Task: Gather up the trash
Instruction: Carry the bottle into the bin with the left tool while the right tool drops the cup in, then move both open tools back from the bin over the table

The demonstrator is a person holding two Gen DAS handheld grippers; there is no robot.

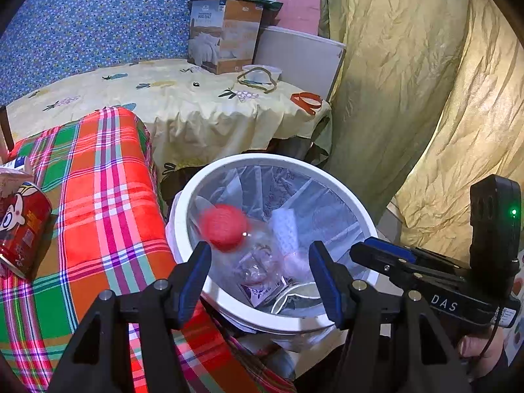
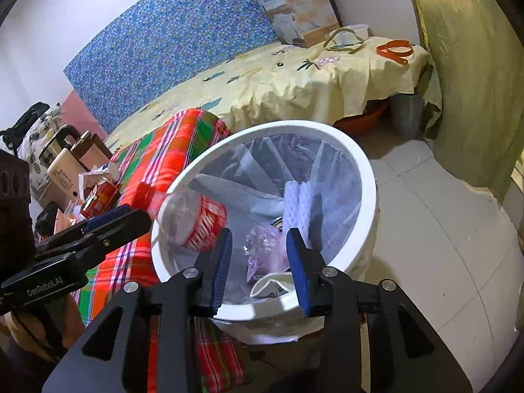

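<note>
A white trash bin (image 1: 344, 183) with a clear liner stands on the floor beside the plaid-covered table (image 1: 108, 180); it also shows in the right wrist view (image 2: 366, 170). A clear plastic bottle with a red cap and red label (image 2: 196, 219) is blurred in mid-air over the bin's left rim; its red cap (image 1: 224, 227) faces the left wrist camera. My left gripper (image 1: 260, 275) is open and empty just above the bin. My right gripper (image 2: 258, 262) is open and empty over the bin's near rim. Wrappers and white foam (image 2: 299, 203) lie inside.
A red snack can (image 1: 19, 229) and cartons (image 2: 98, 190) lie on the plaid table at the left. Behind is a yellow-covered table (image 1: 196, 104) with a box (image 1: 222, 36), a bowl and orange straps (image 1: 306, 101). A curtain (image 1: 409, 82) hangs at the right.
</note>
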